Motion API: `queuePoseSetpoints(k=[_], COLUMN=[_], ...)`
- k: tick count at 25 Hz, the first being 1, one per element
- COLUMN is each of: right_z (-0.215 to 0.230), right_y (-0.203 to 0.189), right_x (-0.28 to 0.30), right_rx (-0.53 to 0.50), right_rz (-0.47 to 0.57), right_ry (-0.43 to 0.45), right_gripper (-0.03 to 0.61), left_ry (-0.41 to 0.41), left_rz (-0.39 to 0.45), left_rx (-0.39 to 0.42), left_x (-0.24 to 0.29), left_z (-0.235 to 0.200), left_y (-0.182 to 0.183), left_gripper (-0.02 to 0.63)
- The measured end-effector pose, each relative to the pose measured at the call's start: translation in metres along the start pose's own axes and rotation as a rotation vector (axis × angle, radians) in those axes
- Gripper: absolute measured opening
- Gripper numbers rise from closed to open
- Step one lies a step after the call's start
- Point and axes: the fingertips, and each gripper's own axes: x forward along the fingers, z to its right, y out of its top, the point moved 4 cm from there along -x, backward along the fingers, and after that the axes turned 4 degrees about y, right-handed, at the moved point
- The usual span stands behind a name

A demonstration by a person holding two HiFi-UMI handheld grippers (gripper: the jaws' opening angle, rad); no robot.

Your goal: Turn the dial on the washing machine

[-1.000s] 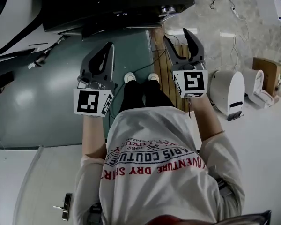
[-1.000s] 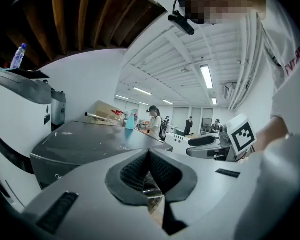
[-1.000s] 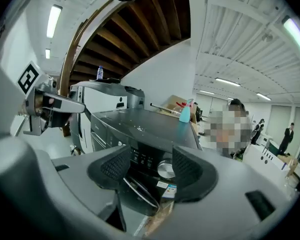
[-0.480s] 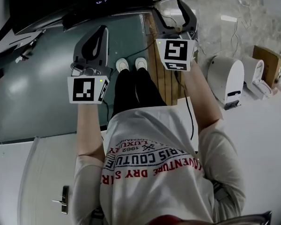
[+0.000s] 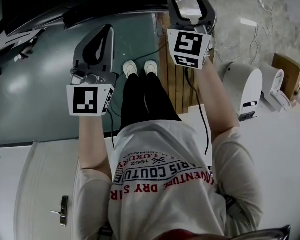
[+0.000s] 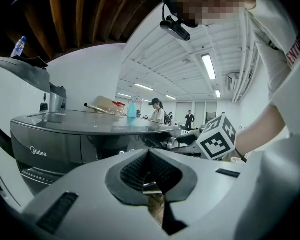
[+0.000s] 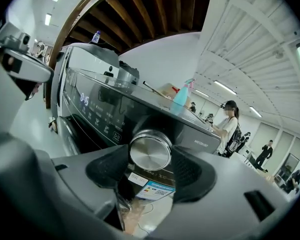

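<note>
R gripper [image 5: 191, 11] jaws, just opened wide, straddle the dial [image 7: 150, 151] on the washing machine [image 7: 97, 109] front panel w/o pinching yet, lined up to clamp & twist. L gripper [image 6: 149, 151] pinched together, empty, parked clear to the side.

Bright overhead strip lights [image 6: 208, 66], heavy fisheye warp, dark vignetted corners.

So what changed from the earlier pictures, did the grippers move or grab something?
The right gripper moved forward to the washing machine, and its jaws have just been opening. Now the silver dial sits between them, not squeezed yet. The left gripper stayed shut and empty, and the person's white shoes stayed put.
</note>
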Motion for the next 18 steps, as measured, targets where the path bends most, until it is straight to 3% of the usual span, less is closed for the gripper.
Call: queuePoseSetpoints(k=[6,18], right_z=[0.0,0.011], right_y=[0.0,-0.008], right_x=[0.0,0.003], right_rx=[0.069,0.393], right_rz=[0.0,0.019], right_ry=[0.016,0.115], right_gripper=[0.284,0.282], left_ry=[0.021,0.029], left_rz=[-0.004,-0.008], left_rx=[-0.004,0.002], left_x=[-0.003,-0.007], left_z=[-0.002,-0.006], left_y=[0.002,0.004], left_gripper=[0.015,0.015])
